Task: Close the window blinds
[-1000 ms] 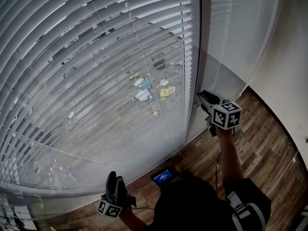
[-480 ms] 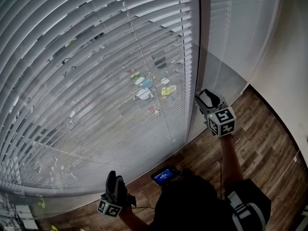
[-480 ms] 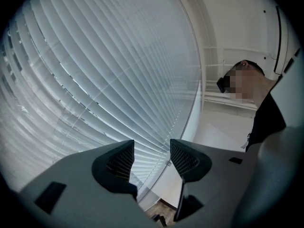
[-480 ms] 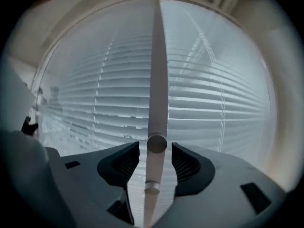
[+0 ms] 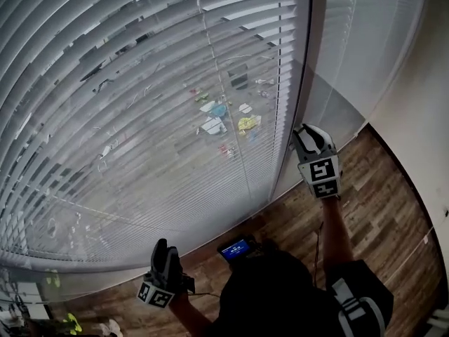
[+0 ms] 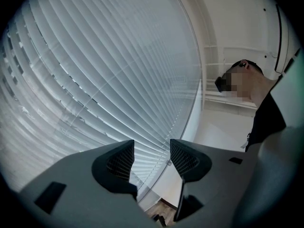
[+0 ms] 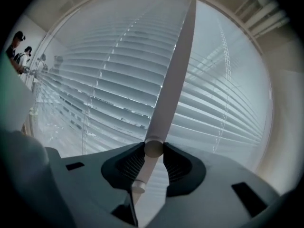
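Wide white slatted blinds (image 5: 140, 118) cover the big window, and the street below shows between the slats. Their white tilt wand (image 7: 173, 75) hangs down at the blinds' right edge, beside the window post. My right gripper (image 5: 303, 133) is raised to that edge and is shut on the wand's lower end (image 7: 153, 151), which sticks out just below the pads. My left gripper (image 5: 165, 248) hangs low near the blinds' bottom rail. It is open with nothing between its fingers (image 6: 152, 153) and points up at the slats.
A second, narrower blind (image 5: 365, 41) covers the window to the right of the post. A plain wall (image 5: 428, 118) stands at the far right. A small device with a blue screen (image 5: 236, 248) lies on the wooden floor (image 5: 379, 202) by my body.
My right gripper has twisted about the wand, so its marker cube has turned from facing right to facing me, and it has risen a little. The left gripper has hardly moved.
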Available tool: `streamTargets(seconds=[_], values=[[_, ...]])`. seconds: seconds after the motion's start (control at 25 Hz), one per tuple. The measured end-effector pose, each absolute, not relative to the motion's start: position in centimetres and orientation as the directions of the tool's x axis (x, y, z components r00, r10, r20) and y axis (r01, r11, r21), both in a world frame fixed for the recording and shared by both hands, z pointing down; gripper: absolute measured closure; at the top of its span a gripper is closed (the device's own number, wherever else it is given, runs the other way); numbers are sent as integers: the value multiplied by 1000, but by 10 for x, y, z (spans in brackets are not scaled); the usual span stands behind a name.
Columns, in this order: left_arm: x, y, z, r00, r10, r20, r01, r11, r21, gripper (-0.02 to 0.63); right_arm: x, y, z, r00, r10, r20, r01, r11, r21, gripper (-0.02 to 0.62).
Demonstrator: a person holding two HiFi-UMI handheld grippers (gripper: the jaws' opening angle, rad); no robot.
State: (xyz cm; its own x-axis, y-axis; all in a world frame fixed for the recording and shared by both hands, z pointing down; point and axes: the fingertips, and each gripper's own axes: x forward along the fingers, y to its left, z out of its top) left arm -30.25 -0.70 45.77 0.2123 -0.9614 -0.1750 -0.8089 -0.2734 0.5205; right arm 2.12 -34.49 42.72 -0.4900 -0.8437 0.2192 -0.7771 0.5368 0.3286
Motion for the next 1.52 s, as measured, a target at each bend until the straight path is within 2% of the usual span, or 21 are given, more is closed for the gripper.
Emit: streamTargets(seconds=[0.24,0.32,0.4,0.52,0.64,0.84,0.88,0.96,1.08,1.24,1.4,1.48,1.52], values=[[-295,-11,458,223,-961,-166,-806,-277,524,354,23,-347,431,-614,-758,218,-786,613,-81,466],[-292,-13,458,228,-960,-164,-805,-280,523,354,23,-346,431,-643,-738,204,-765,625,-154,465],[-289,-14,458,232,-959,-162,-803,-283,524,354,23,-345,431,-638,-743,201,-768,635,-90,465],[-285,-14,456,236,-958,-160,-804,-285,522,354,21,-341,427,-571,-796,202,-782,602,162,457],[-285,-13,455,238,-958,-162,-807,-288,516,354,20,-336,421,-502,-845,186,-769,534,351,419],[-287,-7,458,233,-961,-150,-808,-277,519,354,15,-329,418,-468,-868,167,-734,487,474,424],[-287,-6,458,232,-961,-151,-809,-277,519,354,15,-329,418,-462,-871,168,-731,481,484,453],[-287,-8,462,228,-962,-152,-811,-274,517,354,15,-331,422,-457,-872,174,-735,481,478,463],[-286,-14,467,221,-964,-150,-814,-267,516,354,17,-338,428,-475,-857,197,-768,514,384,465],[-284,-22,460,220,-964,-150,-813,-266,518,354,22,-348,425,-548,-808,216,-805,579,127,465],[-282,-25,458,228,-962,-152,-810,-274,518,354,24,-351,426,-620,-758,200,-784,610,-117,465],[-280,-26,459,235,-960,-150,-809,-278,517,354,24,-351,427,-646,-740,187,-763,624,-165,465],[-279,-27,459,238,-960,-148,-810,-280,516,353,24,-350,427,-647,-740,184,-762,633,-134,465]])
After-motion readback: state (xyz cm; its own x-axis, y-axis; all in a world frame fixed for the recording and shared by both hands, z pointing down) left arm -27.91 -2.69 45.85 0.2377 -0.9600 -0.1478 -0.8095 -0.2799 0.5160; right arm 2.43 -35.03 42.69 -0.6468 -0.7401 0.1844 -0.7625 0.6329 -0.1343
